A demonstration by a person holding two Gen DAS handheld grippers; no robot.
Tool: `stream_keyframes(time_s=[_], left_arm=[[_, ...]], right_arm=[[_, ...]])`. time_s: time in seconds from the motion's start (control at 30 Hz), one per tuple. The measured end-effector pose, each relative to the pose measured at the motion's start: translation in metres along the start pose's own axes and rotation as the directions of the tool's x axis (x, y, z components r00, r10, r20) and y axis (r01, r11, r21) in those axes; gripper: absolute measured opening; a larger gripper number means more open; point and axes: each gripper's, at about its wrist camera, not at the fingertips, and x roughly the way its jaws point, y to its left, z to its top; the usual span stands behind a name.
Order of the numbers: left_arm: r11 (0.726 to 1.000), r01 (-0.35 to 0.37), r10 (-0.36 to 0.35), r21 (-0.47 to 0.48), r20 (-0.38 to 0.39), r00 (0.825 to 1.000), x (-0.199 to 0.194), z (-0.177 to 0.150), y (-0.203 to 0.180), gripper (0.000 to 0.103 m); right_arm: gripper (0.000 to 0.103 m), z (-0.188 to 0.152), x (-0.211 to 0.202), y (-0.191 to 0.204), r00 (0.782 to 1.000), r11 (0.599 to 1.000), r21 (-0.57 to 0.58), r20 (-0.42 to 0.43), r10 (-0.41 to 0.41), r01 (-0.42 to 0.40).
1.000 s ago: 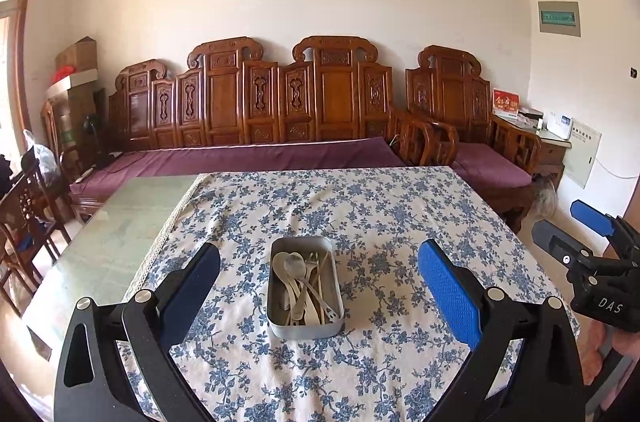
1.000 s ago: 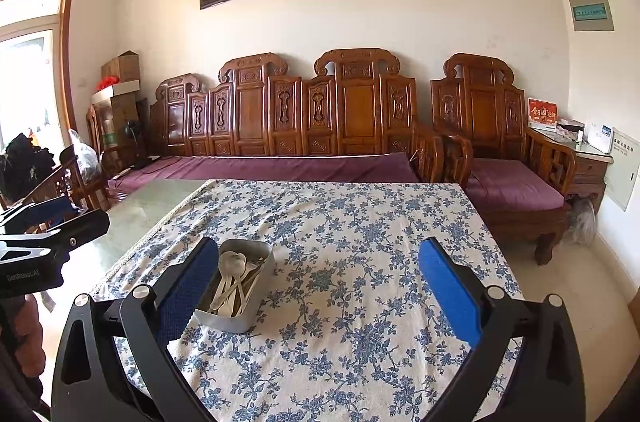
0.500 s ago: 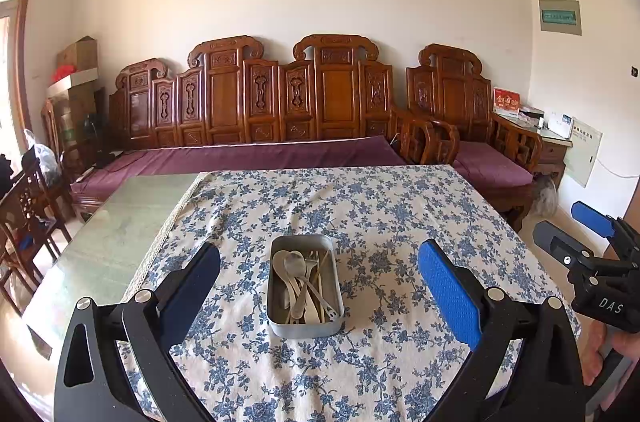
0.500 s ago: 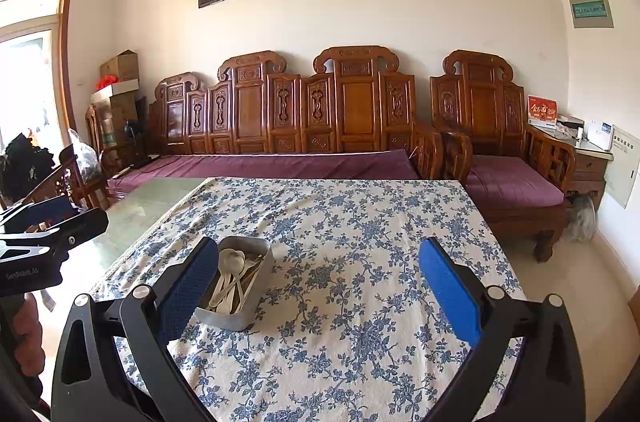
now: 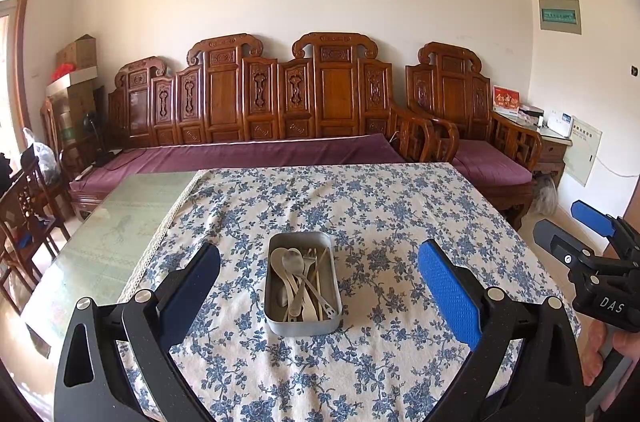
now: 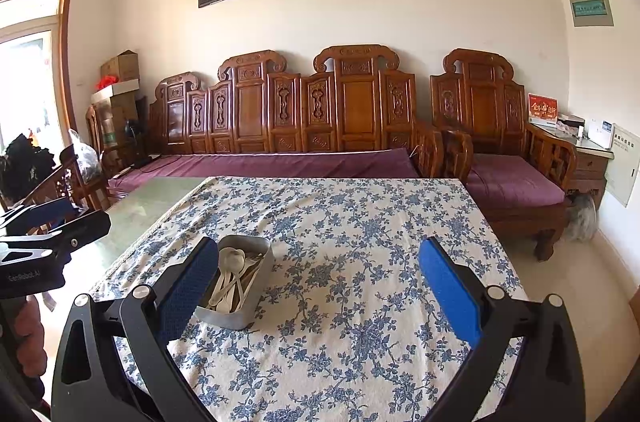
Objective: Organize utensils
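Two grippers hover over the near end of a table [image 5: 120,222] whose flowered cloth [image 5: 360,206] covers all but a bare glass strip at nine o'clock. The left gripper [image 5: 320,286] has its jaws spread wide and empty, with the metal tin [image 5: 303,322] lying between them on the cloth. The right gripper [image 6: 320,286] is equally wide open and holds nothing; from there the tin sits at about ten o'clock, partly hidden behind the left finger.

Inside the tin lies a loose heap of utensils [image 5: 300,282]: pale spoons, a fork and thin sticks, crossed over one another. They look light, stiff and smooth, so I expect them to slide and to drag a neighbour when lifted. A handle end standing clear of the heap seems the best place to pinch. The tin itself looks light and may skid on the cloth.

Open cloth stretches from twelve to three o'clock, plenty of room for laying pieces out. The table edge at three o'clock drops to the floor.
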Motion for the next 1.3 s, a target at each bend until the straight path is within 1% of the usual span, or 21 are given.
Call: stream_keyframes(time_s=[0.83, 1.07, 1.3], left_arm=[[1.000, 0.004, -0.004, -0.001, 0.001, 1.000, 0.0006, -0.0014, -0.0007, 0.096], [1.000, 0.013, -0.013, -0.008, 0.011, 1.000, 0.0002, -0.0012, -0.0025, 0.096], [1.000, 0.019, -0.019, -0.005, 0.010, 1.000, -0.0004, -0.0015, -0.0035, 0.096]], right_arm=[[0.101, -0.0022, 0.0004, 0.0008, 1.000, 1.000, 0.003, 0.001, 0.000, 0.000], [0.101, -0.0015, 0.0003, 0.0003, 1.000, 1.000, 0.001, 0.000, -0.001, 0.001], [0.101, -0.0067, 0.0009, 0.0004, 1.000, 1.000, 0.005, -0.003, -0.007, 0.007]])
